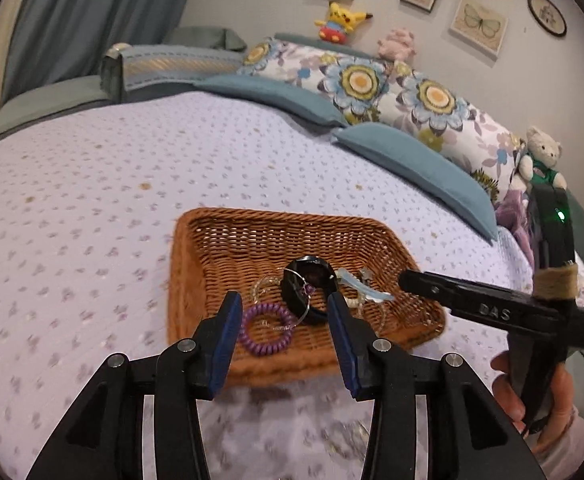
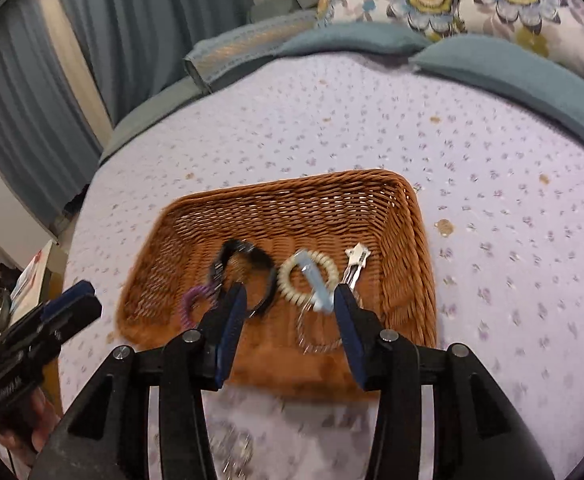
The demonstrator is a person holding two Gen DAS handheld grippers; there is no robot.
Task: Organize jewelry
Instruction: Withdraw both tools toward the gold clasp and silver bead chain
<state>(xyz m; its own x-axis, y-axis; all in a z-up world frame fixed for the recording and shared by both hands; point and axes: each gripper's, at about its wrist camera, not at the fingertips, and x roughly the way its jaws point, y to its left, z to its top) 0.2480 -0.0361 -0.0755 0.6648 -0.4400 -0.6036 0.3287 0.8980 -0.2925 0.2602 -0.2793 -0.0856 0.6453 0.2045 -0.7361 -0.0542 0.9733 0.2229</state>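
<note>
A brown wicker basket (image 1: 196,264) (image 2: 403,240) lies on the lilac bedspread. In it lie a purple spiral hair tie (image 1: 266,330) (image 2: 190,304), a black band (image 1: 305,292) (image 2: 252,264), a cream spiral hair tie (image 2: 307,276), a light blue clip (image 1: 365,288) (image 2: 311,276), a silver star clip (image 2: 355,260) and a thin clear bracelet (image 2: 317,332). My left gripper (image 1: 284,308) is open and empty above the basket's near edge. My right gripper (image 2: 290,300) is open and empty above the near side too; it also shows in the left wrist view (image 1: 407,278).
Teal and floral pillows (image 1: 391,88) line the bed's far side, with plush toys (image 1: 341,20) behind. A folded blanket (image 1: 172,68) lies at the far left. Curtains (image 2: 132,20) hang beyond the bed. A small shiny piece (image 2: 232,452) lies on the bedspread under my right gripper.
</note>
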